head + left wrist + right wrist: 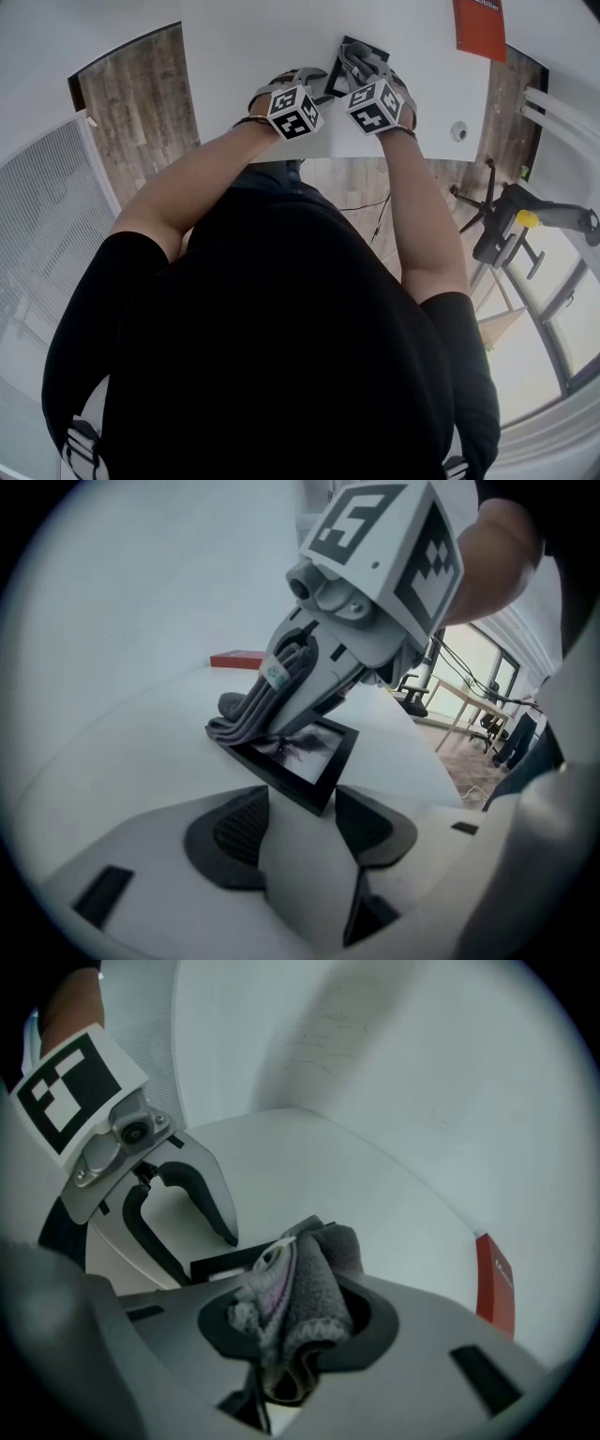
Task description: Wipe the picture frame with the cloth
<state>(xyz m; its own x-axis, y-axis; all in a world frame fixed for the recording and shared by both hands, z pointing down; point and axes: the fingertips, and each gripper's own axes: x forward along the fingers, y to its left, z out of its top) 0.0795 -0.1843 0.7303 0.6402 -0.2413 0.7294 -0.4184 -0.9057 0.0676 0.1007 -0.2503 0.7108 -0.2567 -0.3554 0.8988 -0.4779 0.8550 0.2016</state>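
Note:
A black picture frame (309,758) lies flat on the white table (244,56); in the head view only its far edge (361,45) shows. My right gripper (300,1326) is shut on a bunched grey cloth (305,1288) and holds the cloth (246,714) down on the frame's far side. My left gripper (302,822) is open, with the frame's near corner just between its fingertips (230,832). From the right gripper view its spread fingers (211,1199) stand over the frame's edge (225,1265). Both grippers sit close together at the table's near edge.
A red booklet (479,26) lies at the table's far right, also in view as a red booklet (494,1283) beyond the cloth. A small round white object (458,131) sits near the right table corner. An office chair (497,225) stands on the wood floor to the right.

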